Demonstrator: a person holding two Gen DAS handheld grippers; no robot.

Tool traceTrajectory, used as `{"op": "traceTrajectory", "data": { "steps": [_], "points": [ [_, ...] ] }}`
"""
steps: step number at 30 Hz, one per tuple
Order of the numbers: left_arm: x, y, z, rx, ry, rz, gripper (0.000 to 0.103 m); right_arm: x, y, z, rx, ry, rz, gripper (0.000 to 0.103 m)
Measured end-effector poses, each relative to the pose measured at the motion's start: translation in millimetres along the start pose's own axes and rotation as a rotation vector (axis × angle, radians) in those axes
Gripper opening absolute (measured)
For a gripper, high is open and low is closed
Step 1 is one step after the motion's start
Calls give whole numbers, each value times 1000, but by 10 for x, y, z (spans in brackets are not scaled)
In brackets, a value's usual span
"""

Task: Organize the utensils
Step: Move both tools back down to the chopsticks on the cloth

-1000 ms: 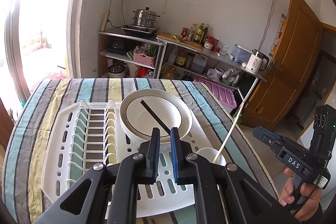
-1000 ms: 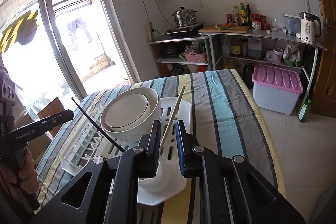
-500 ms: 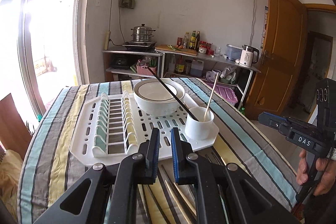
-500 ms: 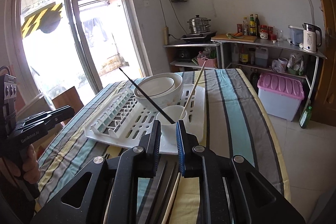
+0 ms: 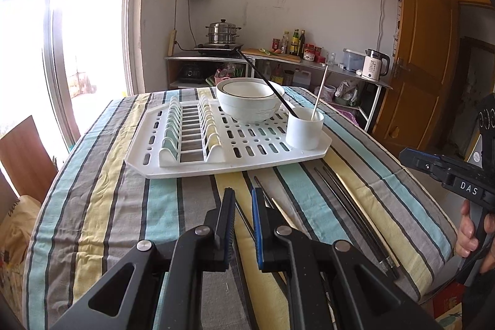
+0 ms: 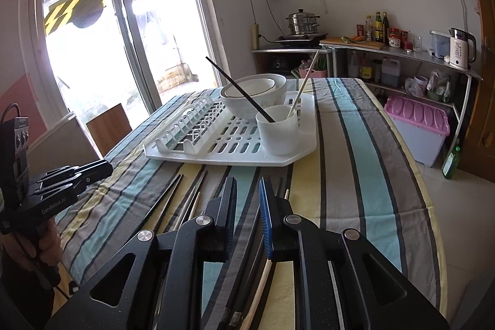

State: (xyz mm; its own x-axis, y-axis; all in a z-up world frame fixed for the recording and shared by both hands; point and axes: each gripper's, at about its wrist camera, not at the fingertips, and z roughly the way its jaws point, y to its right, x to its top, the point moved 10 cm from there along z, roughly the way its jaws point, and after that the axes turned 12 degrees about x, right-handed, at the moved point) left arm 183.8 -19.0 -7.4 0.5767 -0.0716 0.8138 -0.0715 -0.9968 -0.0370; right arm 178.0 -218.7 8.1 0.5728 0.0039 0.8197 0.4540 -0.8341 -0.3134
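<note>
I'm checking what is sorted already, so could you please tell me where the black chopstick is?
In both views the black chopstick stands slanted in the white cup on the drying rack's near right corner, beside the bowls.

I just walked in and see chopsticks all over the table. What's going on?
A person holds a gripper in each hand, sorting chopsticks into the white cup on the dish rack. One black chopstick and one pale chopstick stand in it. More loose chopsticks lie on the striped tablecloth. The left gripper and right gripper hang over them, holding nothing.
</note>
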Motion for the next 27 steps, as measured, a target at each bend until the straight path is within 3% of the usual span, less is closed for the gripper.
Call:
{"op": "traceTrajectory", "data": {
  "steps": [9,15,27],
  "points": [
    [-178,30,226,-19,-72,-11,15,-102,38,155,-3,-37,11,15],
    [-296,133,483,-62,-163,-37,15,-174,162,339,-6,-76,38,15],
    [-434,222,951,-59,-296,-58,15,-318,340,874,-28,-207,55,15]
  ]
}}
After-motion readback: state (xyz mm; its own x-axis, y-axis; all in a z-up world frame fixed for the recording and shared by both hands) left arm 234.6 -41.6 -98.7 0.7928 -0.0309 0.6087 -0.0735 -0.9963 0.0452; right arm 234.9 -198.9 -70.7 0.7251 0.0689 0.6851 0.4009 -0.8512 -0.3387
